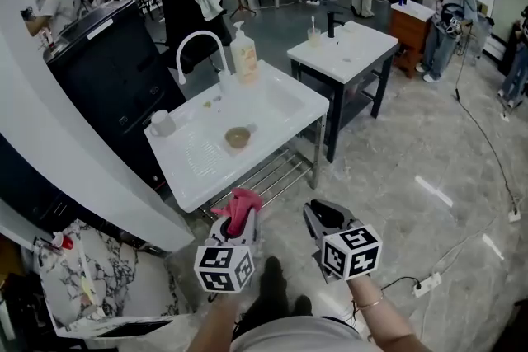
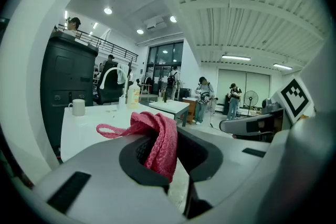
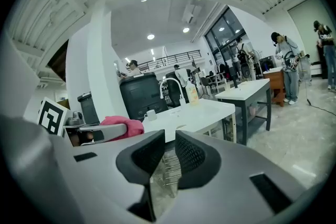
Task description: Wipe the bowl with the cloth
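A small brown bowl sits in the white sink table, well ahead of both grippers. My left gripper is shut on a pink cloth, which sticks up from between its jaws. In the left gripper view the cloth hangs folded over the pads of the left gripper, one loop trailing left. My right gripper hovers beside it over the floor. In its own view the right gripper shows a narrow gap between the pads, with nothing in it.
On the sink table stand a curved faucet, a soap bottle and a white mug. A second white table stands behind, a black cabinet to the left. Several people stand around. A power strip lies on the floor.
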The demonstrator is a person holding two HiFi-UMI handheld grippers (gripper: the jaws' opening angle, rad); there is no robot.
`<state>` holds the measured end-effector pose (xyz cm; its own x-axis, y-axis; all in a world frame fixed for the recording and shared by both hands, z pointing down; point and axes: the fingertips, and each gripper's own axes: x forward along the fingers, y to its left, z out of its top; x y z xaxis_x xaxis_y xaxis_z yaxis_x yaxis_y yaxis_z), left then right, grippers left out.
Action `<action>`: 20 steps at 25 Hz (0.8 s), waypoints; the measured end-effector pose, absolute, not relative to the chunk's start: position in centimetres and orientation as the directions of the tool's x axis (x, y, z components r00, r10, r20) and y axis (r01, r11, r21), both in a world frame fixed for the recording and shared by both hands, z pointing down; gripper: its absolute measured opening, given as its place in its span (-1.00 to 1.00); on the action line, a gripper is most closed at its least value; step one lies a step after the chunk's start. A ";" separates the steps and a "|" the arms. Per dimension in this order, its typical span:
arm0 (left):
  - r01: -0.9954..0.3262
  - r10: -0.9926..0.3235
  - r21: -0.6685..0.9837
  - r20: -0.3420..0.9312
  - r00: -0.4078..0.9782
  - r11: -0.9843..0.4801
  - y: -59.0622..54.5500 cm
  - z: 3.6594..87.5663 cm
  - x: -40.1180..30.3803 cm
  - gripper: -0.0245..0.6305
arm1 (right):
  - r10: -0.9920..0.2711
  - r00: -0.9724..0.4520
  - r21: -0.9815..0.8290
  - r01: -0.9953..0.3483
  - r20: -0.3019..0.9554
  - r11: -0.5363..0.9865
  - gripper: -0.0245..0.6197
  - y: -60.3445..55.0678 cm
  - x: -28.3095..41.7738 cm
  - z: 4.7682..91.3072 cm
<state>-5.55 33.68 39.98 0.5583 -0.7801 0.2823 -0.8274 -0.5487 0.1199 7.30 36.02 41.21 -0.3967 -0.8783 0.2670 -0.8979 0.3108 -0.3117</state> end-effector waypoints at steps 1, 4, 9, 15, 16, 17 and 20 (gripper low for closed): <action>-0.831 -0.783 0.123 0.286 0.553 -0.542 32.9 40.2 -5.9 -0.73 | -0.873 -0.404 -0.315 -0.895 0.272 0.316 -0.71 35.3 7.0 41.4; -0.840 -0.791 0.130 0.288 0.540 -0.526 29.7 40.4 -6.8 -0.73 | -0.869 -0.404 -0.330 -0.893 0.286 0.306 -0.63 32.1 6.7 41.6; -0.851 -0.803 0.124 0.285 0.523 -0.510 22.0 40.7 -8.4 -0.73 | -0.864 -0.415 -0.351 -0.884 0.284 0.309 -0.55 24.2 5.6 41.5; -0.858 -0.809 0.128 0.288 0.512 -0.497 12.4 41.0 -10.6 -0.73 | -0.855 -0.430 -0.360 -0.877 0.291 0.319 -0.54 14.2 3.0 41.5; -0.858 -0.807 0.131 0.293 0.512 -0.497 11.0 41.2 -10.9 -0.73 | -0.851 -0.435 -0.363 -0.875 0.294 0.321 -0.54 12.8 2.6 41.6; -0.858 -0.806 0.136 0.297 0.512 -0.496 9.6 41.3 -11.2 -0.73 | -0.848 -0.439 -0.365 -0.873 0.298 0.324 -0.53 11.5 2.1 41.7; -0.859 -0.805 0.149 0.301 0.511 -0.490 6.0 41.5 -12.2 -0.73 | -0.840 -0.445 -0.368 -0.871 0.310 0.326 -0.50 7.9 1.1 41.9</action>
